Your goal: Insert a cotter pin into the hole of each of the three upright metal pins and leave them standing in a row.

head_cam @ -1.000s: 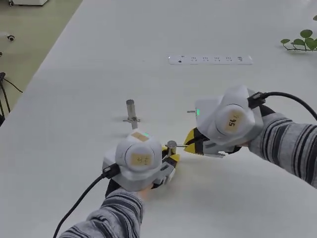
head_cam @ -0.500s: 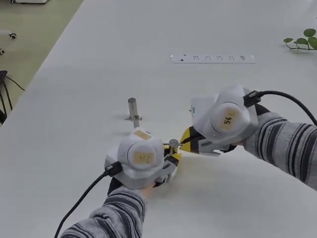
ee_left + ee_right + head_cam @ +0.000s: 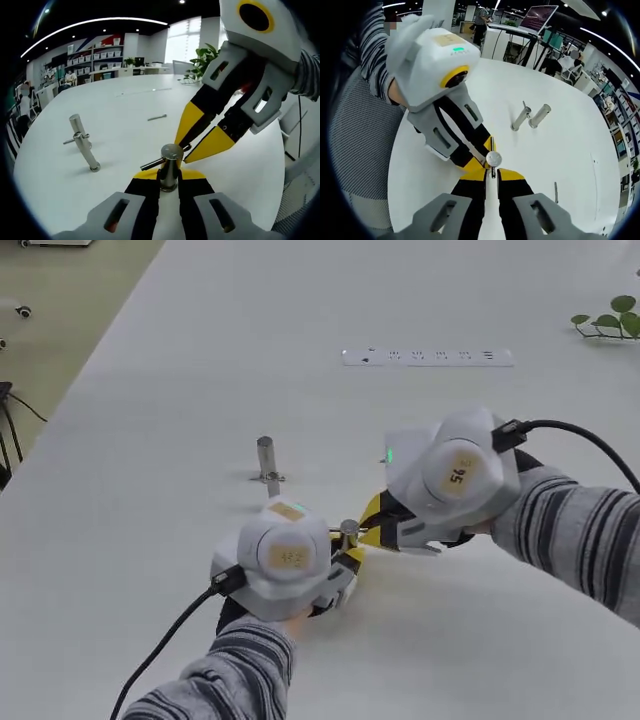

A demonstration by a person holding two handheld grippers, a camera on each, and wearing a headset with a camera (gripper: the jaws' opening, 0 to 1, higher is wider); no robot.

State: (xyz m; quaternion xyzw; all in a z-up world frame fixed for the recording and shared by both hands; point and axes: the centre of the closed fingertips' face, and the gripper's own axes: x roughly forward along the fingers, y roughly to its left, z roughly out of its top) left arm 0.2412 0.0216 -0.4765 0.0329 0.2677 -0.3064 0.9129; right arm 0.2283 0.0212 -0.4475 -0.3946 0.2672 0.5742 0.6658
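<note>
left claw sits nearest, at six o'clock in the head view. its yellow tips are pressed together on the foot of an upright metal pin. that pin stands on the white table, right between the two claws.

right claw comes in from three o'clock, with its tips just beside the pin's round head. they are pinching a thin cotter pin between them. in the left gripper view the cotter's free end sticks out of the pin's other side at eight o'clock, just under the head, so it sits in the hole. how far through it reaches i cannot tell.

a little farther off, at eleven o'clock from the held pin and well apart from it, a second metal pin stands upright on its own. a fitted cotter pin crosses its lower part.

in the left gripper view, at twelve o'clock beyond the claws, a loose cotter pin lies flat on the table.

far off at one o'clock in the head view a white power strip lies flat. farthest, at two o'clock, a few green plant leaves lie near the table's edge.
</note>
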